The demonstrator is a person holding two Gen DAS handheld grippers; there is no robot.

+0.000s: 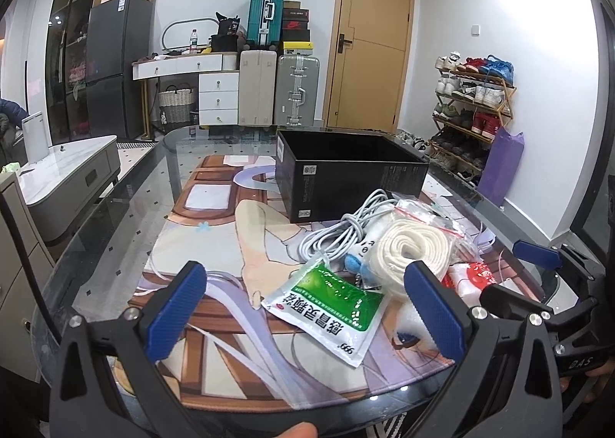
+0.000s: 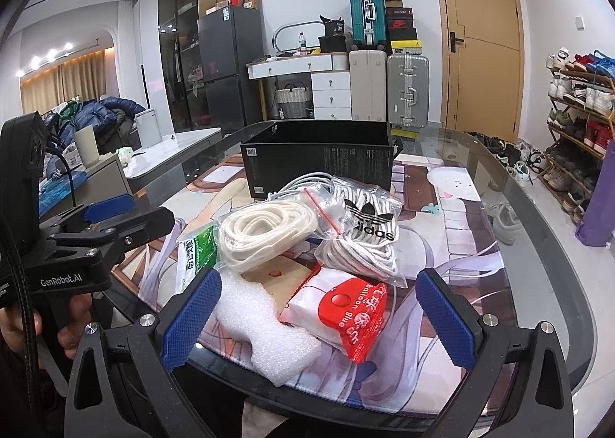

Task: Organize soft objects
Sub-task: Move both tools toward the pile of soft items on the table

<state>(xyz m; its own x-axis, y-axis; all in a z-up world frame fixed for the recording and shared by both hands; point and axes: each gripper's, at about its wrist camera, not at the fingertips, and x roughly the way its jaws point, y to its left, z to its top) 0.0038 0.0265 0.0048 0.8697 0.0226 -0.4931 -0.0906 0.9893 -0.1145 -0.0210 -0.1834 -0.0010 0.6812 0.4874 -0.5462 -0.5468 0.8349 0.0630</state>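
- The sorting looks barely begun, judging by the layout: the soft things lie in a heap on the bench [image 1: 115, 230], and the black box [image 1: 346, 172] behind them shows nothing inside from these angles.
- The left gripper [image 1: 303, 315] hovers low over the near edge of the printed mat [image 1: 215, 245], its blue pads spread wide and holding nothing.
- The green sachet [image 1: 326, 307] lies flat between those pads, slightly towards the right one.
- The right gripper [image 2: 319, 318] is likewise wide apart and empty. The white foam piece [image 2: 261, 326] and the red packet [image 2: 342, 318] sit between its pads, the foam next to the left pad.
- Further back in the heap are the cream cord coil [image 2: 265, 234], a bag of striped laces [image 2: 361, 234] and a grey cable [image 1: 342, 230], which touches the box's front wall.
- The likely next move is a pinch on one near item, then a lift over the box wall.
- The sachet is thin and flat, so the pads would need to catch an edge; the foam should squash easily.
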